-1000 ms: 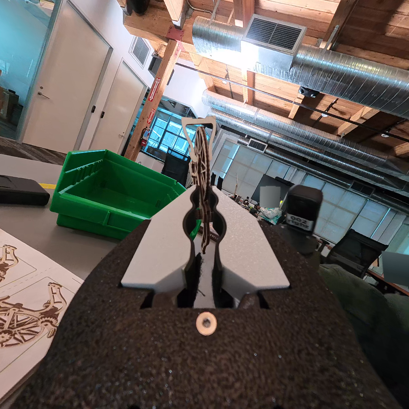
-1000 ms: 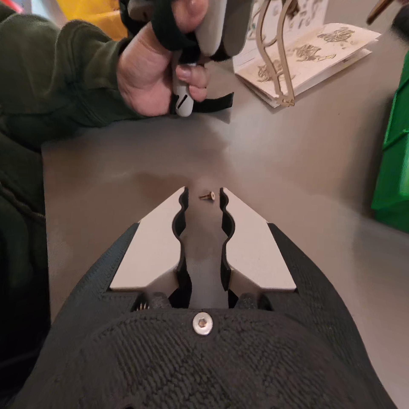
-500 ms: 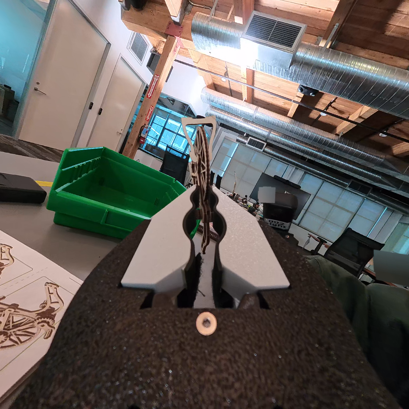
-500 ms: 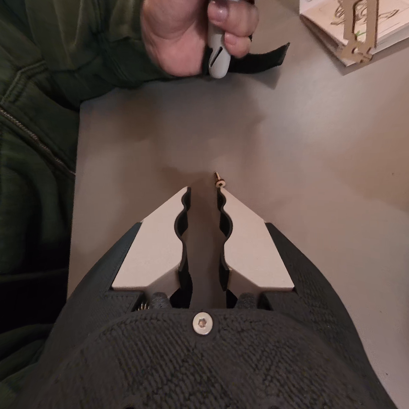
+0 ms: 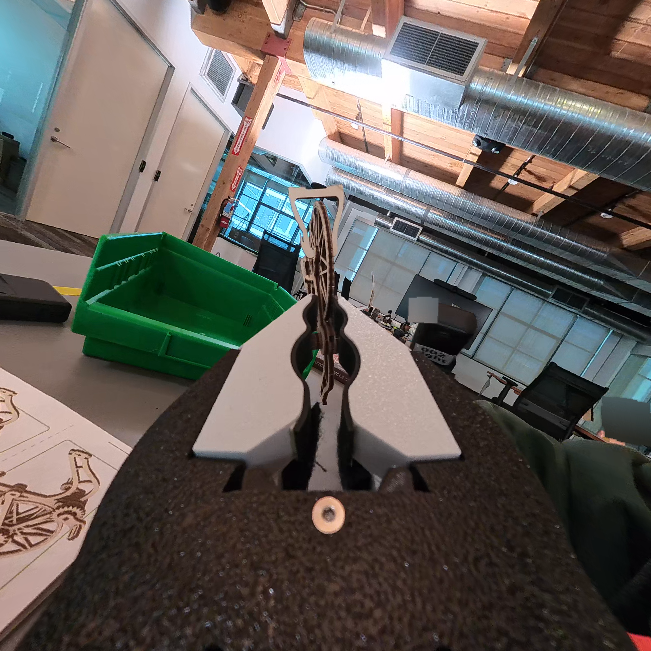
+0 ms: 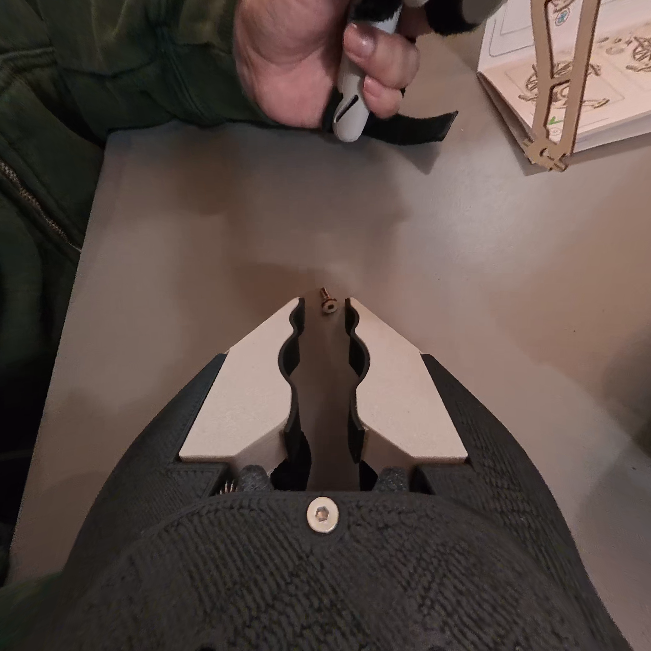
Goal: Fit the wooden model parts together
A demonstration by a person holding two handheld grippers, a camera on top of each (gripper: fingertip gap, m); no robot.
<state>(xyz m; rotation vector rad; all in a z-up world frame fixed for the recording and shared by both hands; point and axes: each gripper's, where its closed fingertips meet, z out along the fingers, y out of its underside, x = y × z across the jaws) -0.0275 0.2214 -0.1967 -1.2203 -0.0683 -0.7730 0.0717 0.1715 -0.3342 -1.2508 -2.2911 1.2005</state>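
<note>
My left gripper (image 5: 324, 306) is shut on a thin wooden model piece (image 5: 320, 260), a spoked wheel inside a pale forked frame, held upright and edge-on above the table. The frame's lower end also shows in the right wrist view (image 6: 549, 141), hanging over the instruction booklet. My right gripper (image 6: 322, 299) is open and points down at the grey table (image 6: 458, 264). A tiny wooden pin (image 6: 327, 300) lies on the table right between its fingertips. The pads are apart from it.
A green plastic bin (image 5: 169, 299) stands on the table behind the left gripper. An instruction booklet (image 5: 38, 493) with bicycle drawings lies at the left. A black flat object (image 5: 28, 299) lies far left. The person's hand (image 6: 317, 60) holds the left gripper's handle. Left tips to right tips: about 20 cm. The right gripper is farther from the black flat object (image 5: 28, 299), some 35 cm, than the left, some 25 cm.
My right gripper has moved over the table so the small pin now lies between its fingertips instead of off its right tip. The left gripper has hardly moved and still holds the model piece.
</note>
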